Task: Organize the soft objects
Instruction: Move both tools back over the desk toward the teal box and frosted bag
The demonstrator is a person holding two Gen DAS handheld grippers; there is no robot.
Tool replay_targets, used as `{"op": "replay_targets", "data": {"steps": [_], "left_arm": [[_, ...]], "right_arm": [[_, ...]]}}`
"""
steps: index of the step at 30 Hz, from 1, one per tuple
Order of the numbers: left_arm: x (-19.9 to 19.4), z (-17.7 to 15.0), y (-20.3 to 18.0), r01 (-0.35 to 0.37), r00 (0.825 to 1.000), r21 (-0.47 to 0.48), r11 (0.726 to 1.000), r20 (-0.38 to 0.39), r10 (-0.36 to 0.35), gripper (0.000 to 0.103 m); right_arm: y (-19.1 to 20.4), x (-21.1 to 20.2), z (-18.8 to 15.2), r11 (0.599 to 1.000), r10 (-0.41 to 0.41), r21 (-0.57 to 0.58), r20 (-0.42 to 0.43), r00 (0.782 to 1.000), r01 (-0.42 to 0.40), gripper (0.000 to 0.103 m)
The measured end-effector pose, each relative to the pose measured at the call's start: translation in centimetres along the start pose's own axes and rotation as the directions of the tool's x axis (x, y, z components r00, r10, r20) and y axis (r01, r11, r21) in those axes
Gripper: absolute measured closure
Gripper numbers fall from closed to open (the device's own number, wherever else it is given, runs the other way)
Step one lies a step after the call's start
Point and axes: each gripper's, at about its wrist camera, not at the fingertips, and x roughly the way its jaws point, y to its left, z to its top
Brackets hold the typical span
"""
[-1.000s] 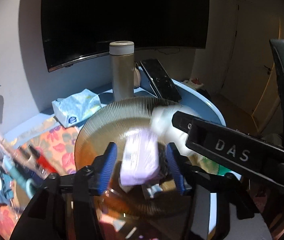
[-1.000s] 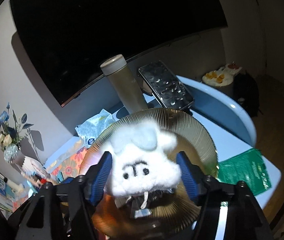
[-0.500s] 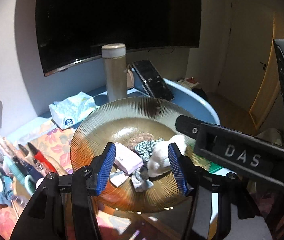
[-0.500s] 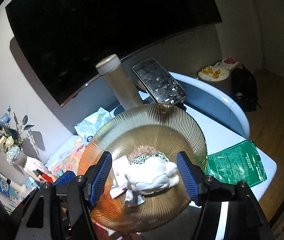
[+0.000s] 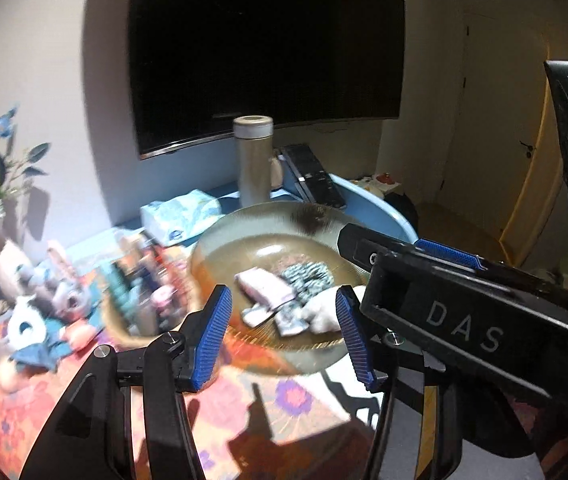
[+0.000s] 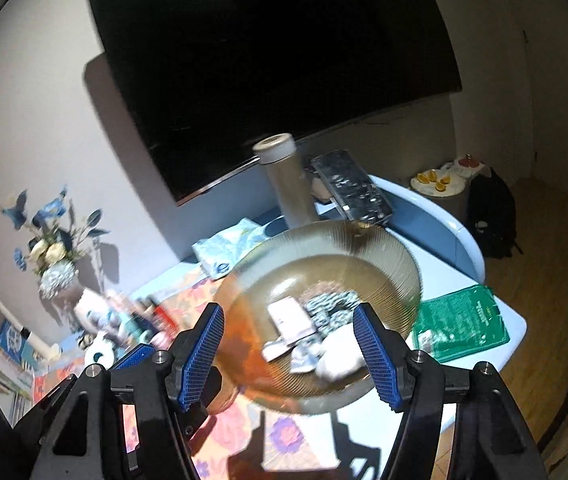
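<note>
Both the left tool [image 5: 281,336] and the right tool [image 6: 296,354] are spread with nothing pinched. The pink packet [image 6: 288,317] is lying flat in the amber bowl [image 6: 388,248] on the worktop, long axis angled toward the bowl's near-right rim. The bowl could easily get clipped by a careless swing and the white plush [image 6: 338,354] tipped out.

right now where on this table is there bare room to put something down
Bare white tabletop lies between the amber glass bowl and the table's right edge, behind the green packet. The floral mat in front of the bowl is also free. It is crowded left of the bowl: a basket of small items and plush toys.
</note>
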Motion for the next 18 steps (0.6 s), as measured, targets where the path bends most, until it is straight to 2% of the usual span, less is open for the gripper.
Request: {"op": "replay_targets", "data": {"steps": [4, 7, 9, 11, 12, 18], "left_arm": [[-1.7, -1.7, 2.6, -0.055, 0.998, -0.039, 0.998, -0.014, 0.055, 0.051], [-2.9, -3.6, 6.4, -0.112, 0.993, -0.103, 0.988, -0.037, 0.109, 0.051], [-3.7, -4.8, 9.2, -0.151, 0.988, -0.153, 0.977, -0.054, 0.145, 0.046], [-4.6, -6.3, 12.7, -0.206, 0.978, -0.221, 0.953, -0.079, 0.193, 0.038], [-4.8, -6.9, 14.4, -0.232, 0.972, -0.249, 0.94, -0.091, 0.216, 0.038], [-7.2, -11.1, 25.6, -0.389, 0.921, -0.428, 0.816, -0.183, 0.343, 0.038]], "right_arm": [[3.4, -0.8, -1.8, 0.997, 0.05, -0.057, -0.012, 0.999, -0.051, 0.038], [6.0, -0.9, -2.9, 0.99, 0.095, -0.104, -0.023, 0.995, -0.097, 0.038], [8.1, -1.0, -3.8, 0.981, 0.121, -0.15, -0.032, 0.992, -0.125, 0.038], [11.0, -0.4, -4.9, 0.964, 0.157, -0.208, -0.061, 0.986, -0.166, 0.038], [11.9, -0.1, -5.4, 0.958, 0.165, -0.224, -0.07, 0.984, -0.177, 0.038], [19.1, 3.8, -9.6, 0.898, 0.235, -0.33, -0.201, 0.951, -0.291, 0.038]]}}
